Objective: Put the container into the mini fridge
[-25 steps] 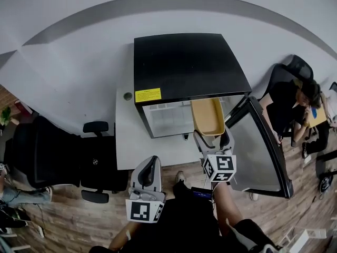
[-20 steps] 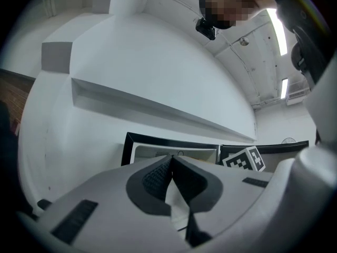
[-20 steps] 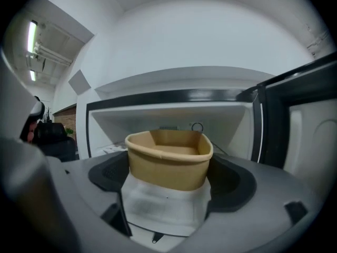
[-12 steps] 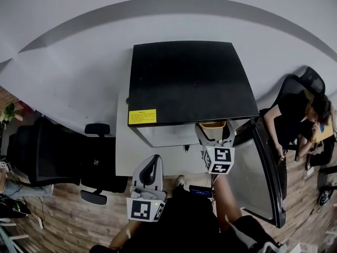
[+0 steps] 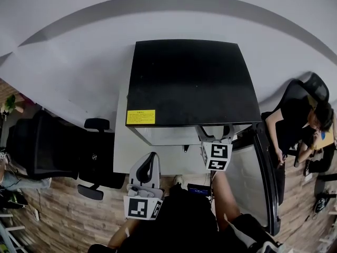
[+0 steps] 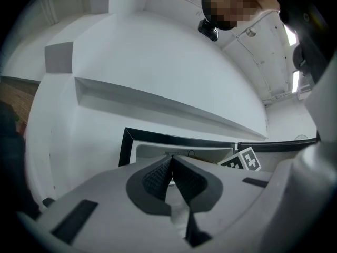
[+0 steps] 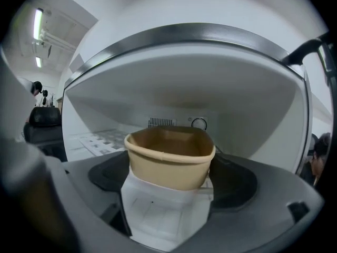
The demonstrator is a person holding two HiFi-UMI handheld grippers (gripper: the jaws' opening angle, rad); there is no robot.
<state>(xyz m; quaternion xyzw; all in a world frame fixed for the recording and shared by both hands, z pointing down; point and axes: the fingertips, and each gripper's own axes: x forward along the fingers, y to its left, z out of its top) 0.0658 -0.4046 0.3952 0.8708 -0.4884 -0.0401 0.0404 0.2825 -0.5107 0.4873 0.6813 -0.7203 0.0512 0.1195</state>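
Right gripper view: smooth tan rounded-square container in claw

You're in an office: black swivel chairs left of the mini fridge, a seated person right of it.

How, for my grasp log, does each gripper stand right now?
Left gripper: shut, holding nothing.
Right gripper: shut on the tan container, at the mini fridge opening.
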